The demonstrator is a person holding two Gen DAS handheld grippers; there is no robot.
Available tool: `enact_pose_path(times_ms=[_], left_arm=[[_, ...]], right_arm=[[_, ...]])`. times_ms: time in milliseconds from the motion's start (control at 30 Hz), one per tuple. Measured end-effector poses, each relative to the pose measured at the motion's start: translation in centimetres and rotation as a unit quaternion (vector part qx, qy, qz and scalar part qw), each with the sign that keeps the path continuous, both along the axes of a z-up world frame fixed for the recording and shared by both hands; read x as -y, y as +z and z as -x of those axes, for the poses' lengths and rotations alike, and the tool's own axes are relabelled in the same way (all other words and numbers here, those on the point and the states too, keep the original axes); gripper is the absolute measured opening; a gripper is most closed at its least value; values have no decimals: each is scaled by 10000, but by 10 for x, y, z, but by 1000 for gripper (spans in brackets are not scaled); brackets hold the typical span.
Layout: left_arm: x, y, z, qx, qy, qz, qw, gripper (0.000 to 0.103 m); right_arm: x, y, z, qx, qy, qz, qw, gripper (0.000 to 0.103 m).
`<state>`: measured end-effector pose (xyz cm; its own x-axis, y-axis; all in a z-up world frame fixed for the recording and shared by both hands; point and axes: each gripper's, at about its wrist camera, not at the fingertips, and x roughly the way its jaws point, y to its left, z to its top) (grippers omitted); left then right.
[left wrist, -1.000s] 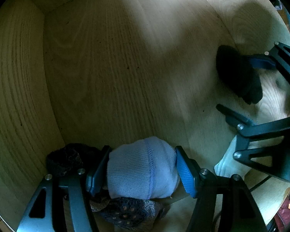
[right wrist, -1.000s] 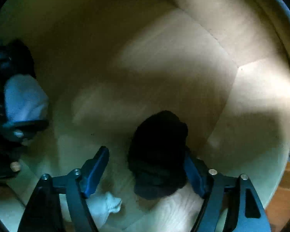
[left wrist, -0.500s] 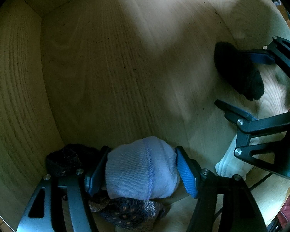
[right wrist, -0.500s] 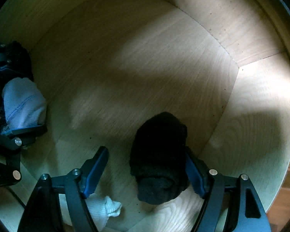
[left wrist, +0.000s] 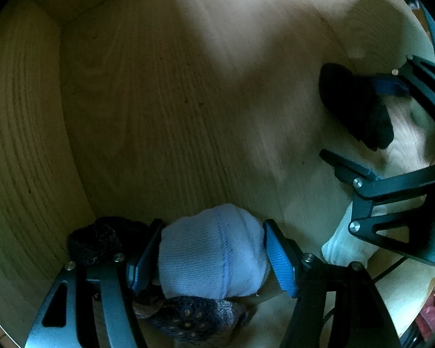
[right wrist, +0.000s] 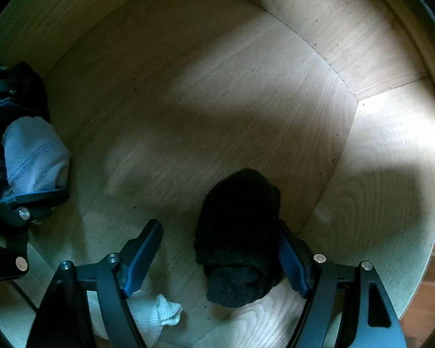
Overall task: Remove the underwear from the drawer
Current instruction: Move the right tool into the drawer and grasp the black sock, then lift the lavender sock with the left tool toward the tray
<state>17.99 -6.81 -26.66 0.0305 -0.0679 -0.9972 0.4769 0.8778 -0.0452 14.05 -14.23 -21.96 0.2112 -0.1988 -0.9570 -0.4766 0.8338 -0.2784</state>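
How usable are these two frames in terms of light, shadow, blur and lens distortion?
Left wrist view: dim, broad shadow over the drawer floor, slight smear at right, edges bowed by the fisheye; the light blue bundle stays readable. Right wrist view: a bright patch on the right wall, and the black bundle is a near-featureless dark mass.

in the drawer (right wrist: 391, 150), one bundle (left wrist: 214, 252) lies well left of another bundle (right wrist: 240, 232).

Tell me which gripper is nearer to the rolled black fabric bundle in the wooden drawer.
Right. The right gripper straddles the rolled black fabric bundle, one pad against it, the other apart. The left gripper is off to the side, clamped on a light blue fabric roll.
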Motion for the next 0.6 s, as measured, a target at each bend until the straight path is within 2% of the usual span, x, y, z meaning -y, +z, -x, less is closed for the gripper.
enact_pose_path(times_ms=[100, 167, 400, 500, 600], left_arm=[[-6, 1, -1, -26, 101, 125, 9999, 69], [-4, 0, 0, -21, 85, 98, 9999, 69], [2, 1, 0, -7, 68, 59, 10000, 68], [5, 2, 2, 68, -32, -7, 10000, 66], [11, 5, 8, 166, -146, -82, 9997, 66]], right_arm=[[-6, -2, 3, 59, 56, 78, 9999, 77], [-7, -3, 4, 108, 53, 92, 9999, 74], [-10, -3, 6, 157, 36, 181, 9997, 73], [-11, -3, 10, 167, 22, 268, 9995, 67], [-10, -2, 11, 166, 9, 300, 9994, 53]])
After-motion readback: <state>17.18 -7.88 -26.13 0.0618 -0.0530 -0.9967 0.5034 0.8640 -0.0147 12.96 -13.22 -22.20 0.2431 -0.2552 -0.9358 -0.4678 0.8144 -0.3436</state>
